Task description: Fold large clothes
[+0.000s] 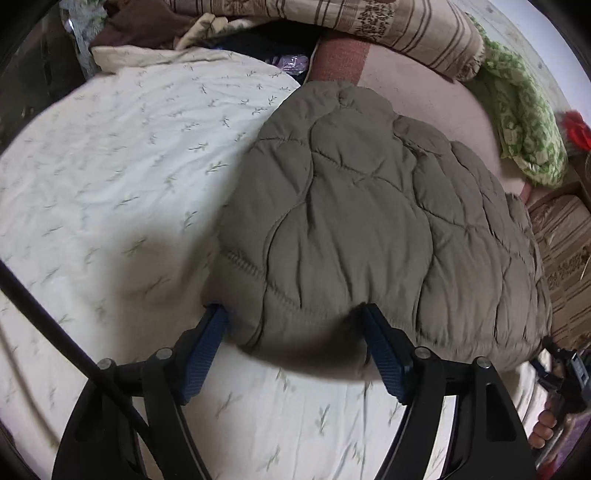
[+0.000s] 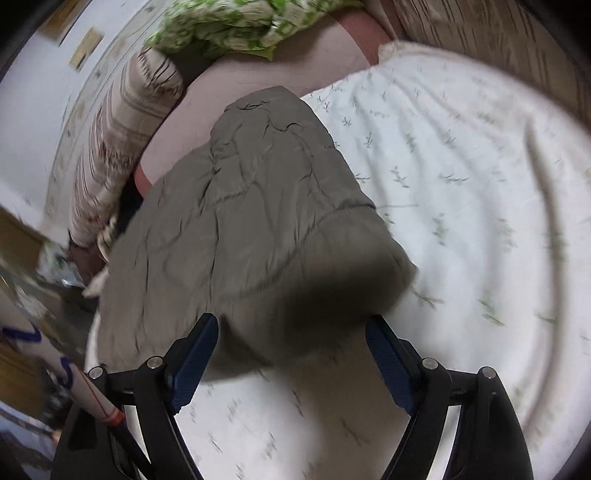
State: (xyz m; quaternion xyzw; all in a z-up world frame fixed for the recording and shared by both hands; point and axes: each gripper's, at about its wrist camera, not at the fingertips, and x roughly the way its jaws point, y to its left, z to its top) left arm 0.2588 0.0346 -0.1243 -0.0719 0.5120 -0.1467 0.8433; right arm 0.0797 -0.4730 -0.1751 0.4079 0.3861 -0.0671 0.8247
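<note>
Both left tongs [image 1: 293,314] and right tongs [image 2: 291,325] spread apart, tips tucked under the quilted jacket [image 1: 369,221]; right view's blurry.

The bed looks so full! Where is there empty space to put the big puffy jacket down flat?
The widest bare patch is the white leaf-print sheet, left of the olive quilted jacket and running toward both open grippers, left and right. A narrower pink strip lies beyond it. The far edge is crowded: striped pillow, green floral cloth.
</note>
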